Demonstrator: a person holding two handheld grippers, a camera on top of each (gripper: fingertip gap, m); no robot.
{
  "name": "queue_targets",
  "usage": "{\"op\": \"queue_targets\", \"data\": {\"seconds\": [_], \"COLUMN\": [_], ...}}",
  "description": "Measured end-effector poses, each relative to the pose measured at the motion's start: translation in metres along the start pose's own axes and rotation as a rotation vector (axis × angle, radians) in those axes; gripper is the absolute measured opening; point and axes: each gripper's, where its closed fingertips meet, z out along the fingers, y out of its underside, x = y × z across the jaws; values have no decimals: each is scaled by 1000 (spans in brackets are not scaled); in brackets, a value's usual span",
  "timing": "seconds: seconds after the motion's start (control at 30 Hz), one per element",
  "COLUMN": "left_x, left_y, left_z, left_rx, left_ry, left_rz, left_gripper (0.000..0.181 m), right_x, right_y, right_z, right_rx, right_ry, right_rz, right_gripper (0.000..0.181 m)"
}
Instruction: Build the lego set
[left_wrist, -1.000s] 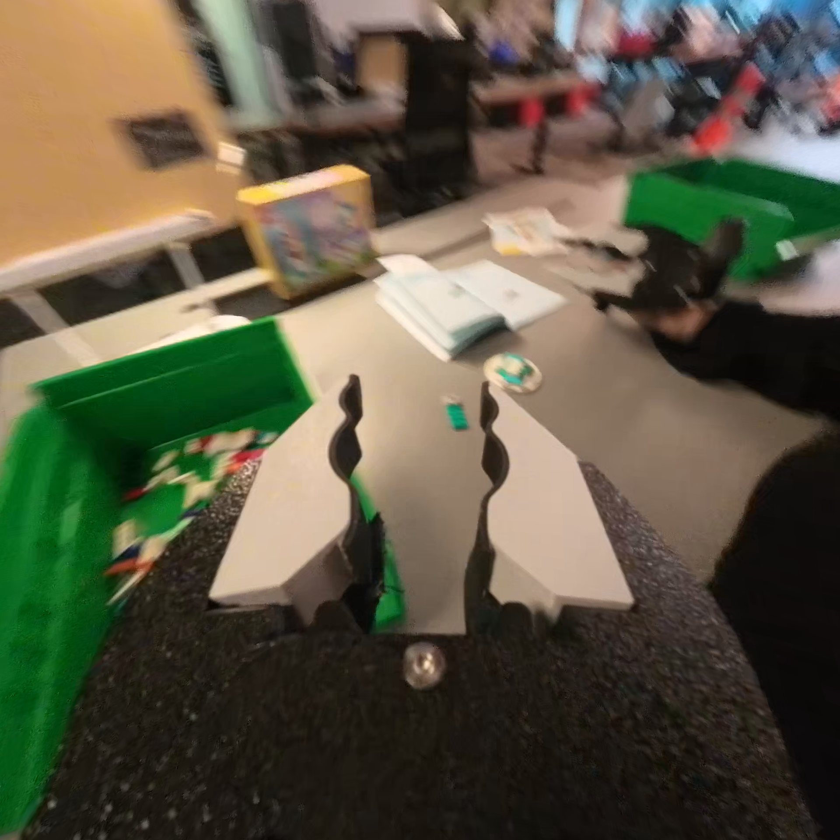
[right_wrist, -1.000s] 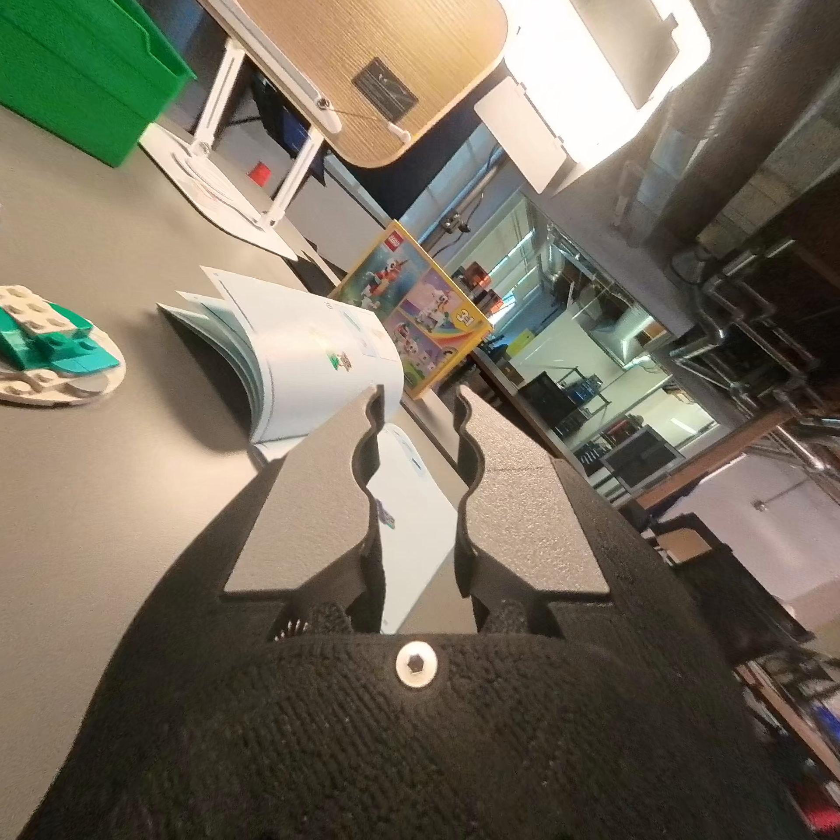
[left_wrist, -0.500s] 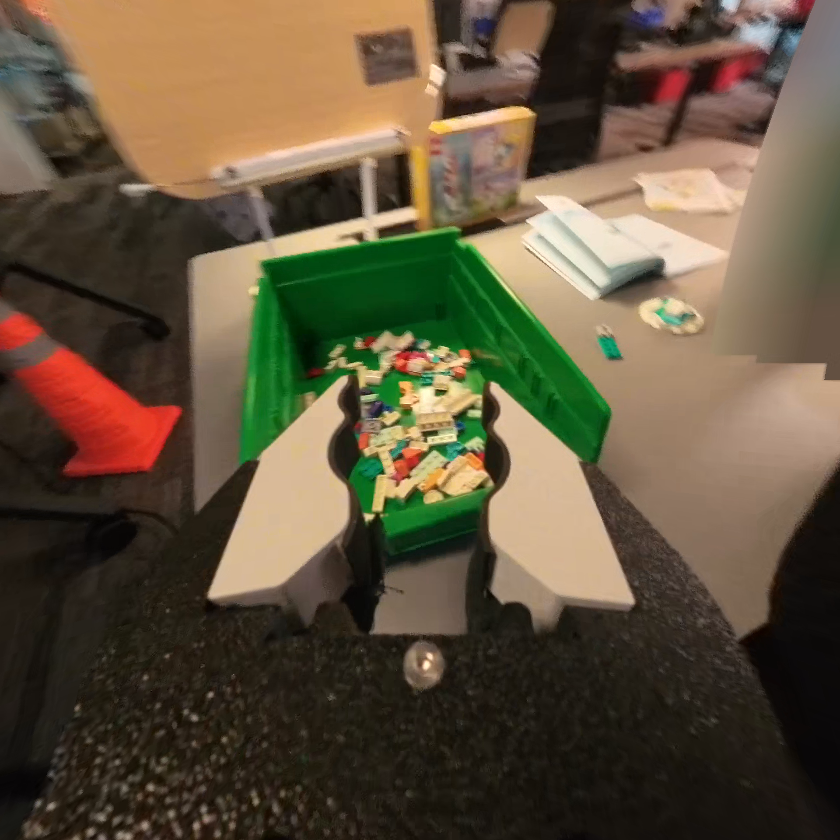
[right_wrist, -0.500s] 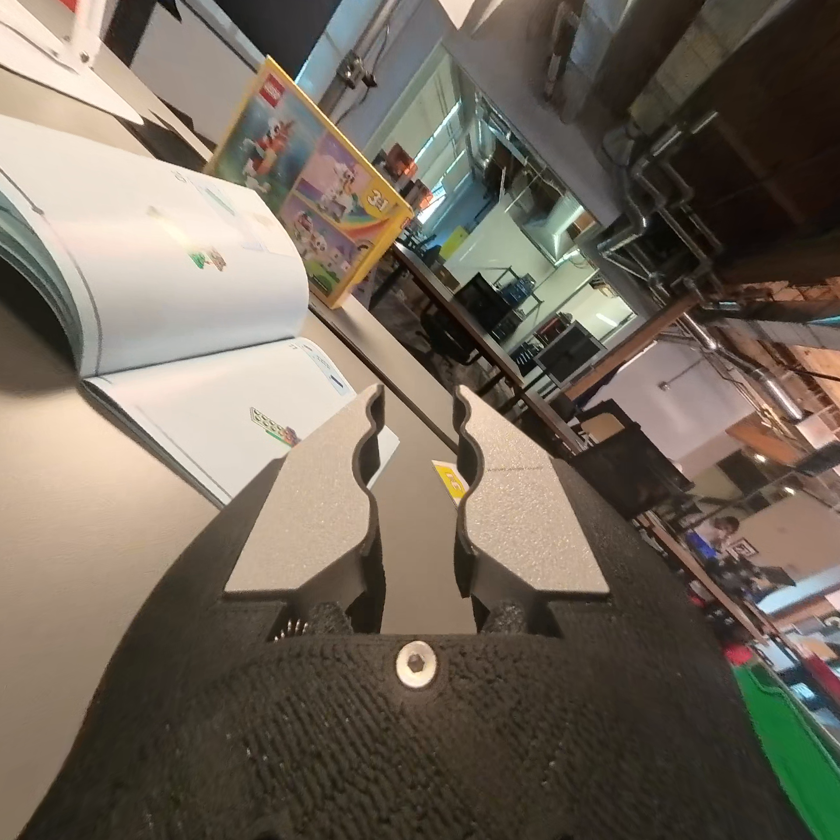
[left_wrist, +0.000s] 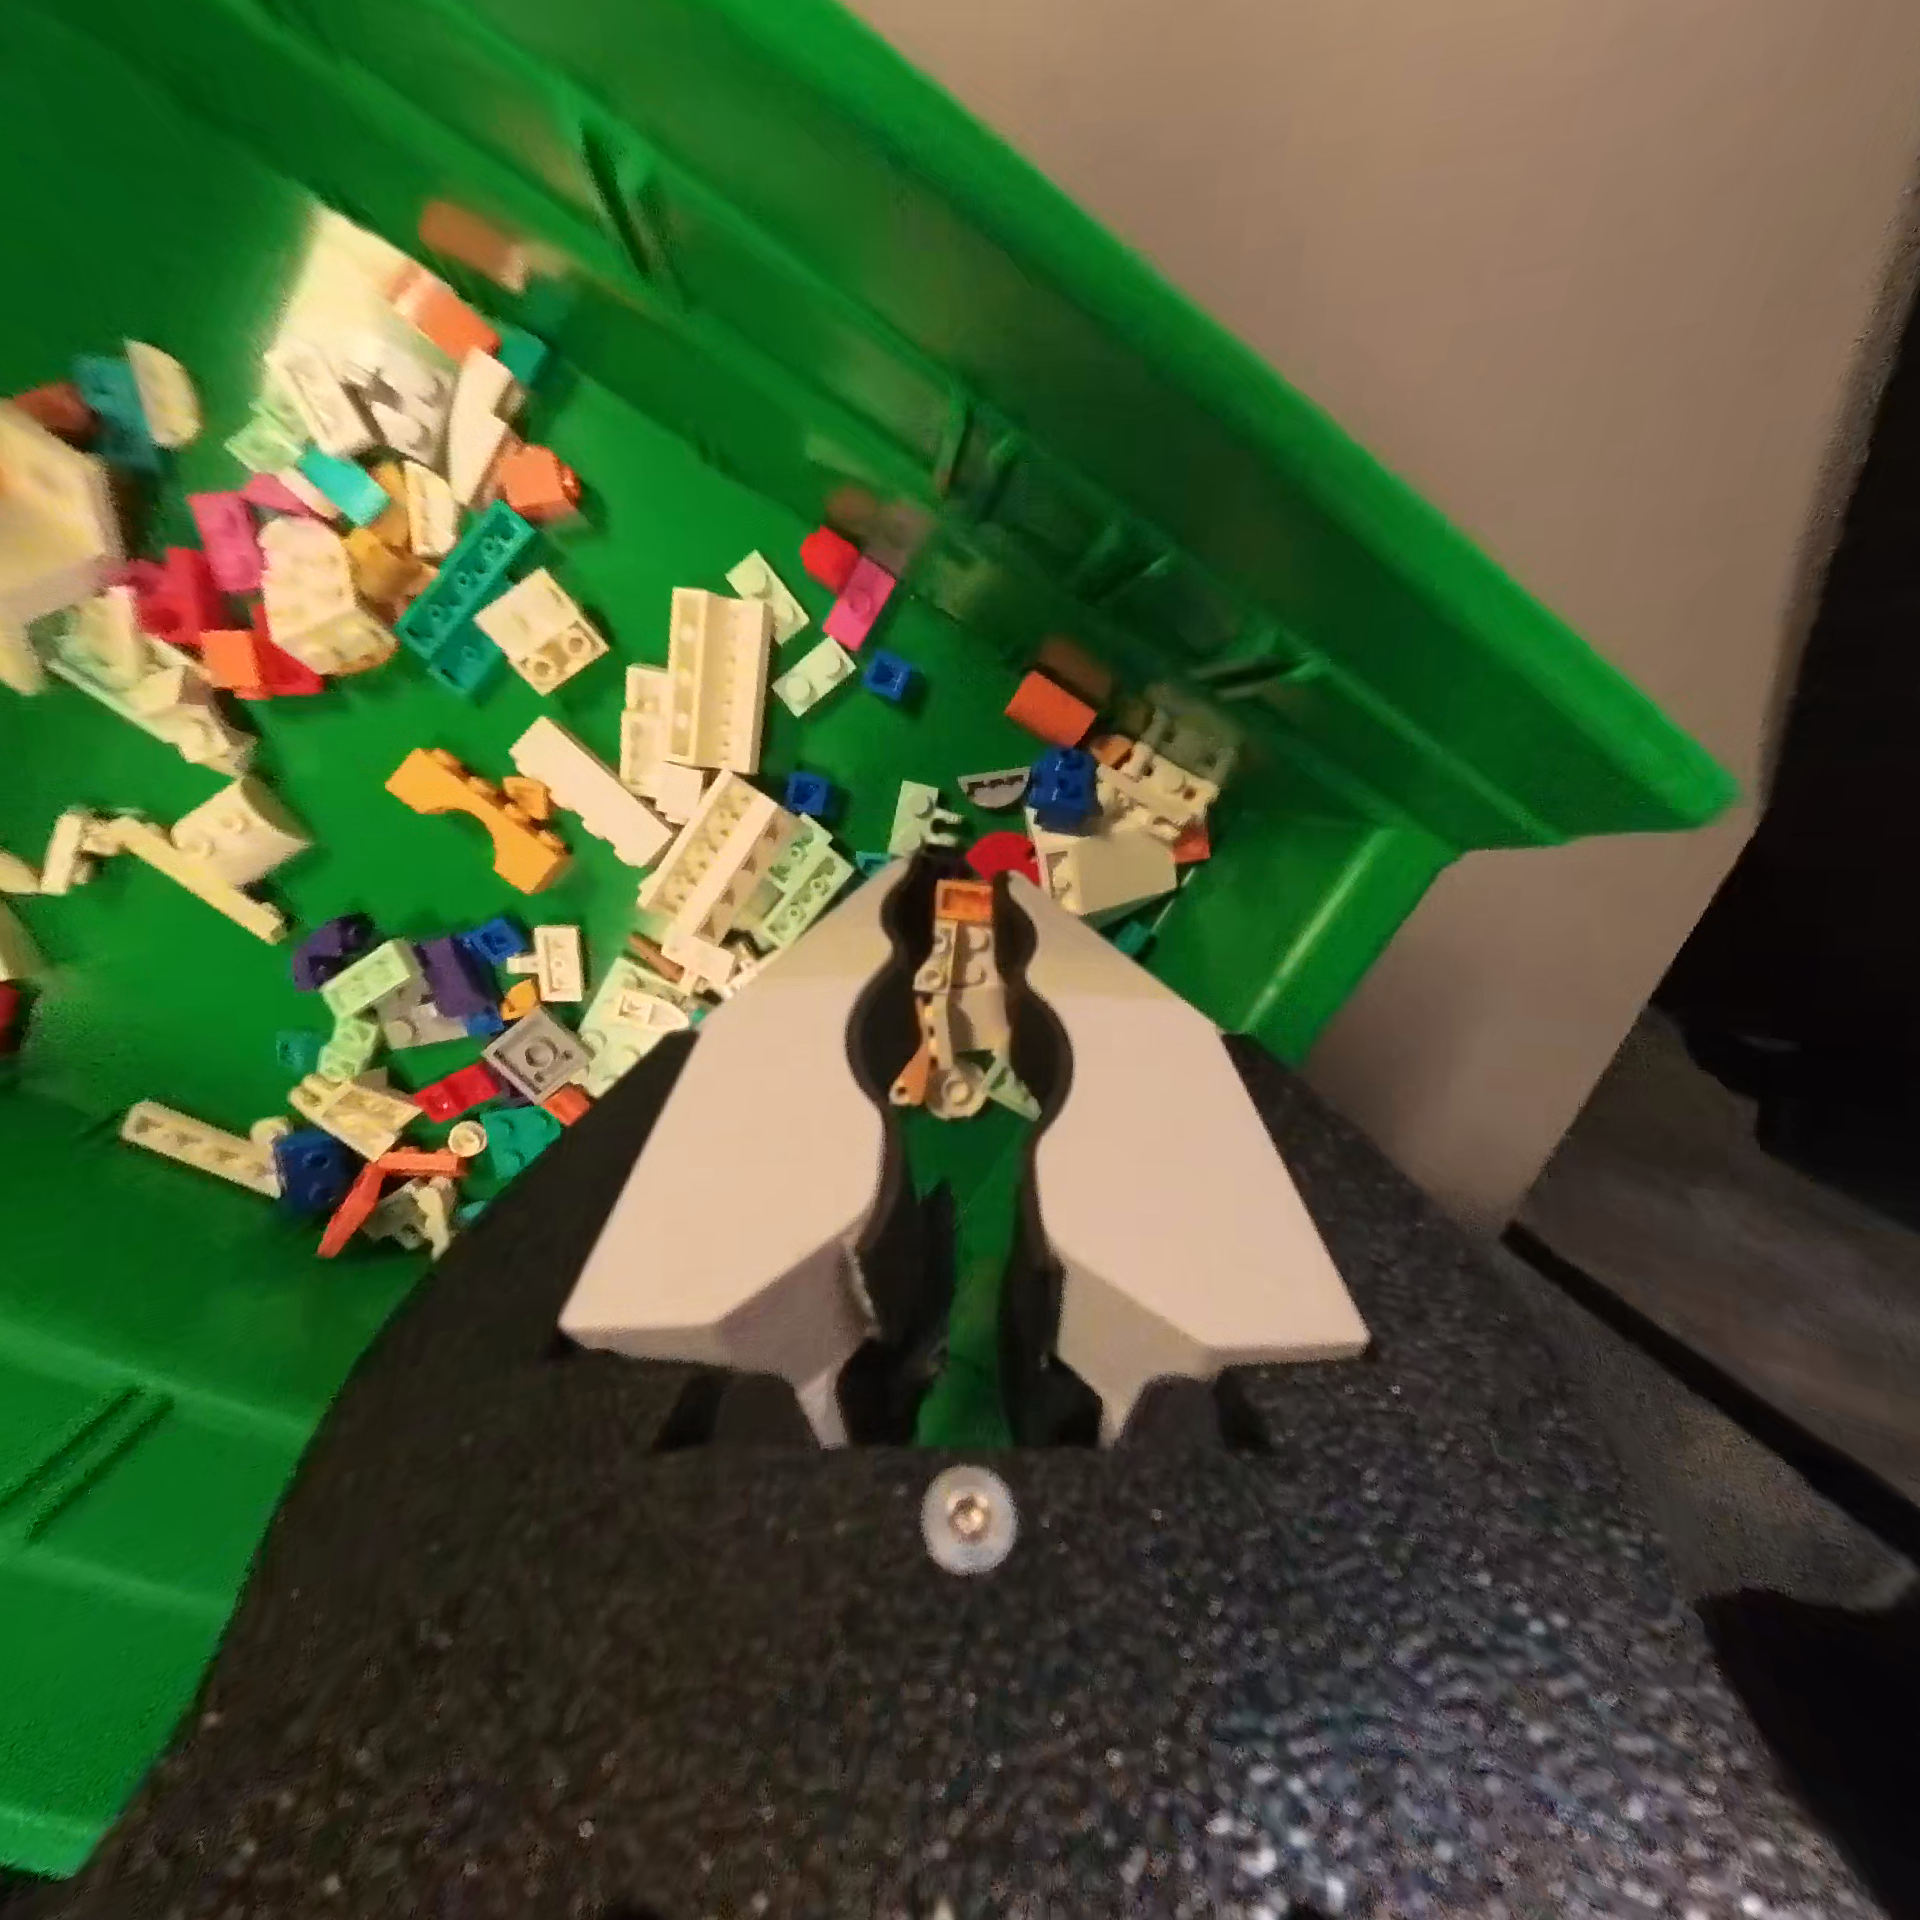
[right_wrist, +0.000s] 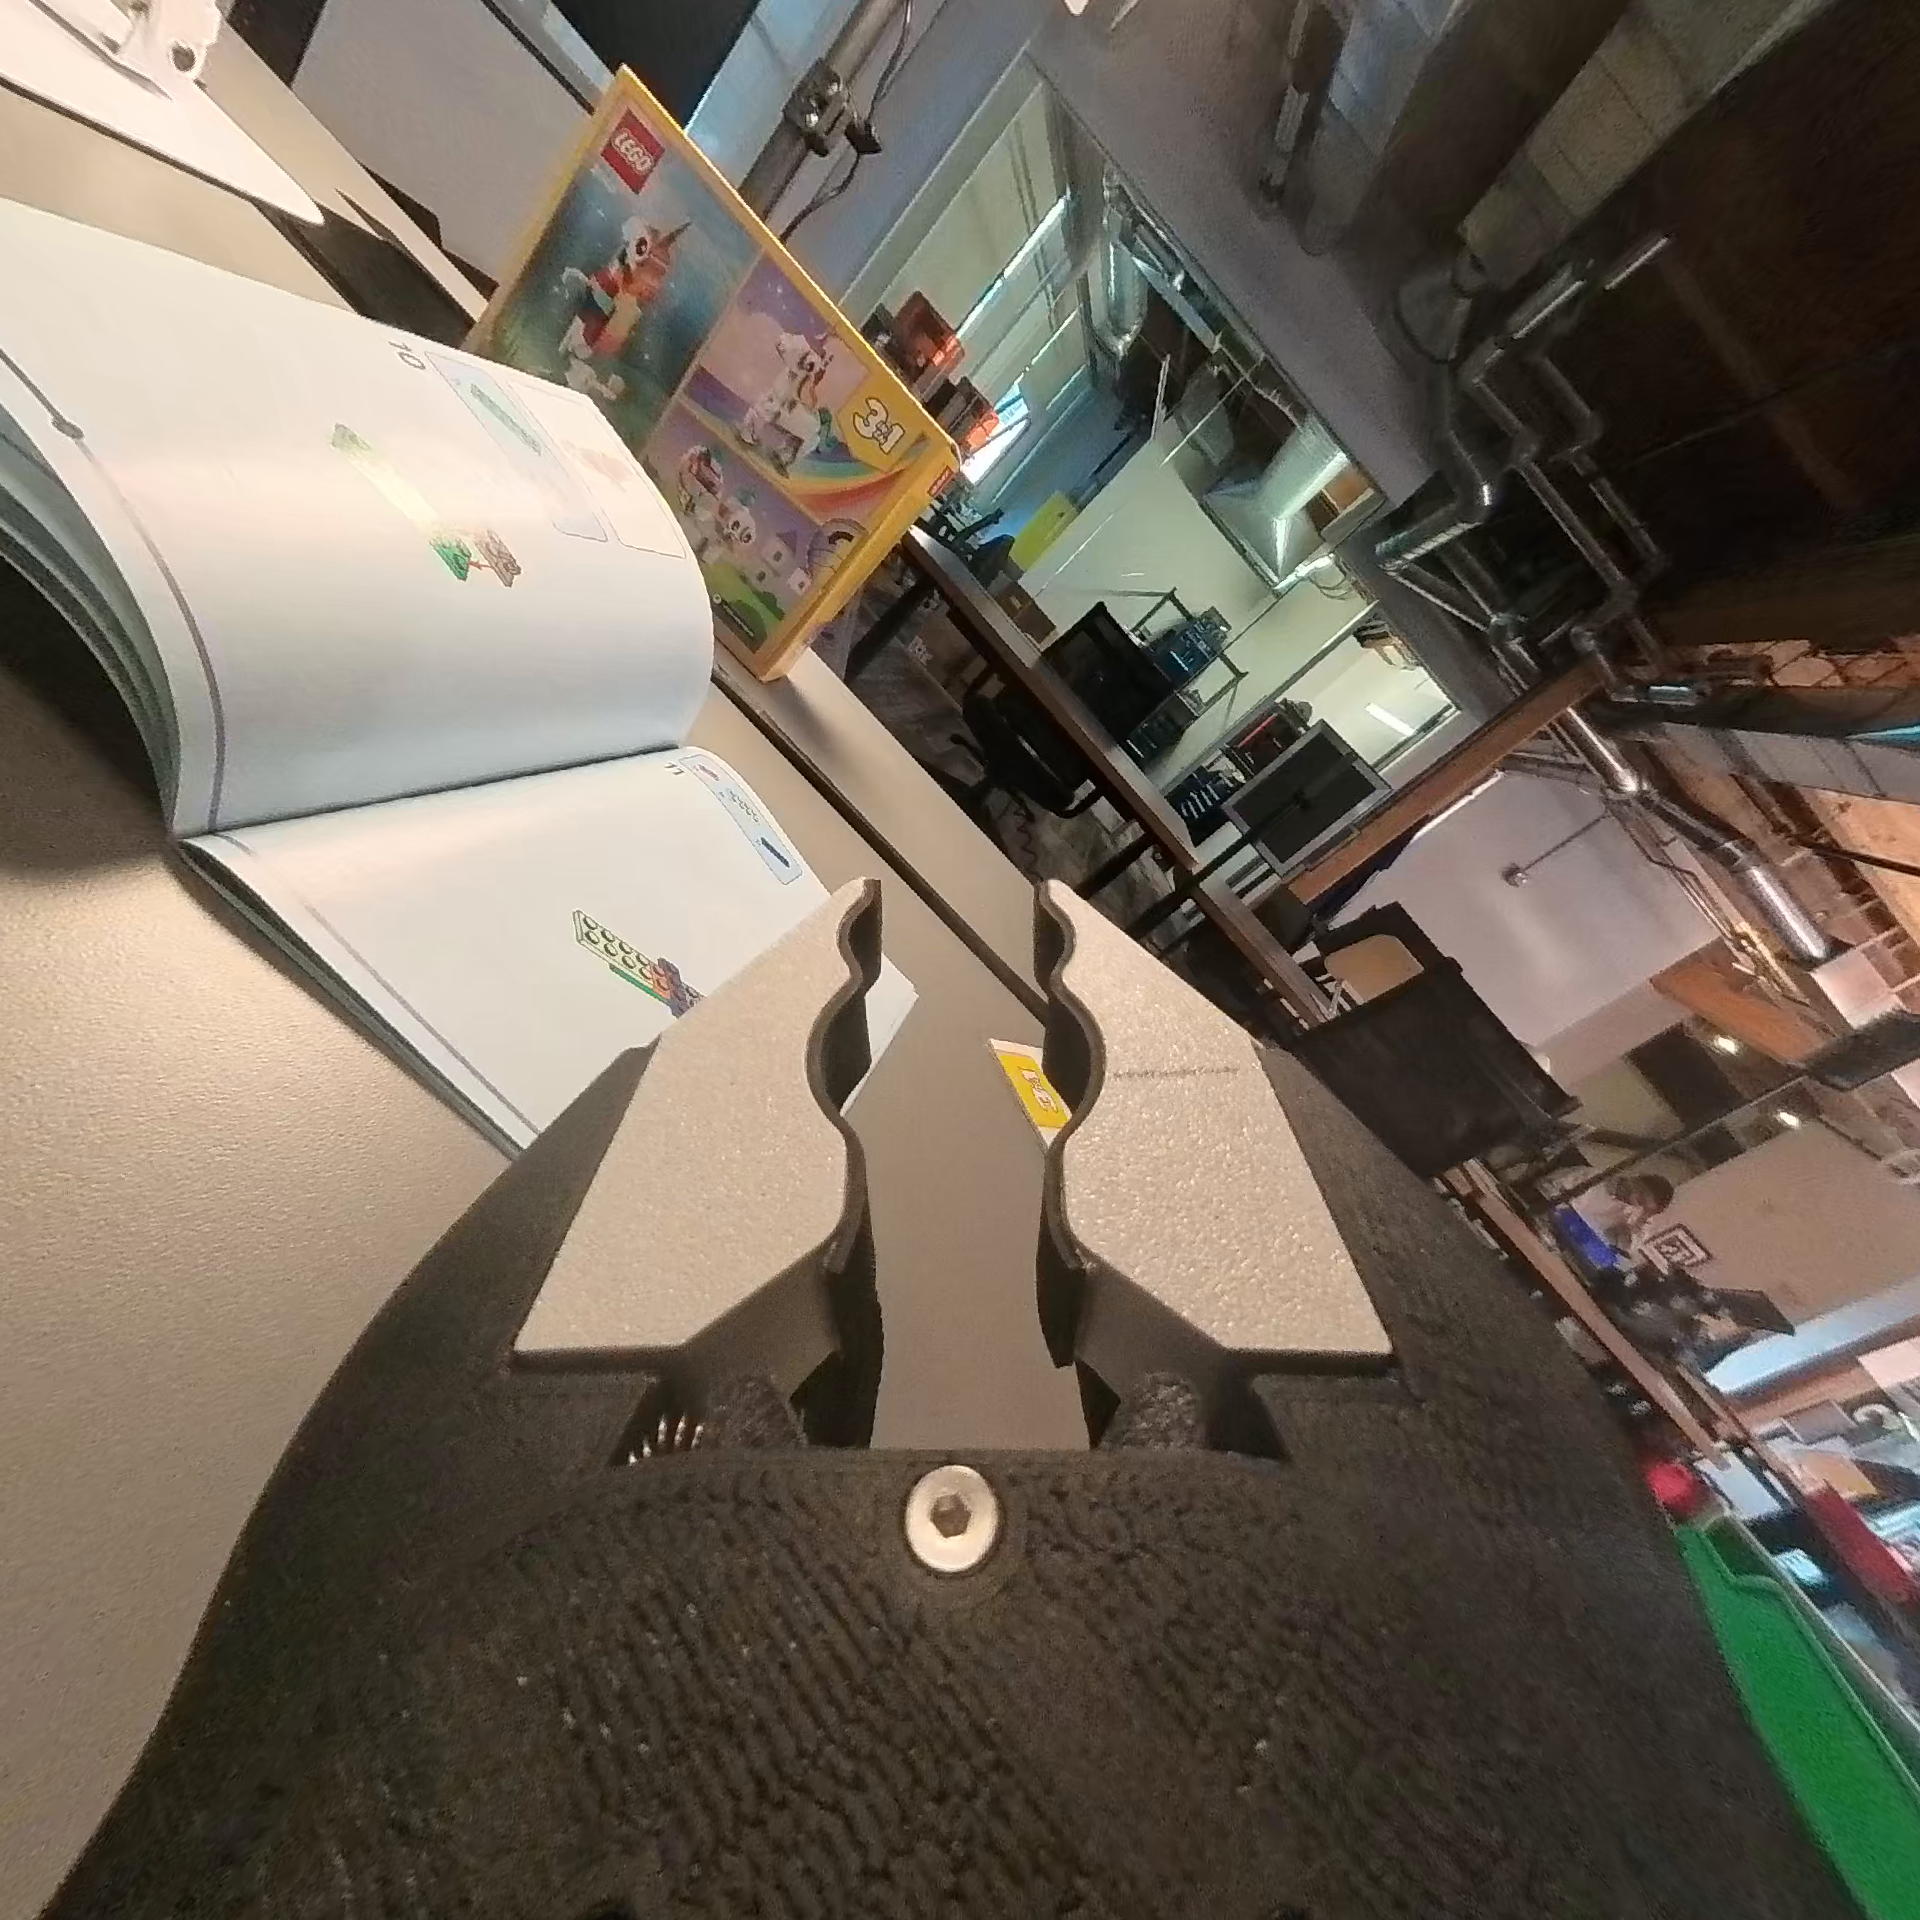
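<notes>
Bricks heaped loose on floor of green bin, dead ahead of and just beneath left gripper. Jaws narrowed but apart over a cluster of small tan and orange pieces in bin's corner; grip on any piece not confirmed. Hard glossy plastic, studded, mixed plates and slopes, lying at every angle. Right gripper parted, empty, low over grey table beside open instruction booklet and set box. Left clearly nearer.

Printed writing shows on the box and booklet.
</notes>
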Motion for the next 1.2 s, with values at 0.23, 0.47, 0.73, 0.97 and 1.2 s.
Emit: {"op": "queue_targets", "data": {"seconds": [0.23, 0.47, 0.73, 0.97, 1.2], "left_x": [-2, -4, -3, -10, 2], "left_y": [7, 10, 11, -8, -53], "left_z": [12, 20, 19, -13, -74], "left_rx": [-119, -146, -130, 151, 595], "left_ry": [35, 69, 46, -162, -389], "left_rz": [-14, -58, -11, 29, 86], "left_gripper": [11, 15, 3, 1, 1], "right_x": [-3, -4, -4, -5, -4], "right_y": [-2, -4, -6, -6, -11], "right_z": [0, 0, -1, -1, -2], "right_rx": [13, 26, 39, 43, 73], "right_ry": [-18, -28, -34, -38, -47], "right_rz": [6, 13, 29, 32, 68], "right_gripper": [27, 27, 27, 27, 27]}}
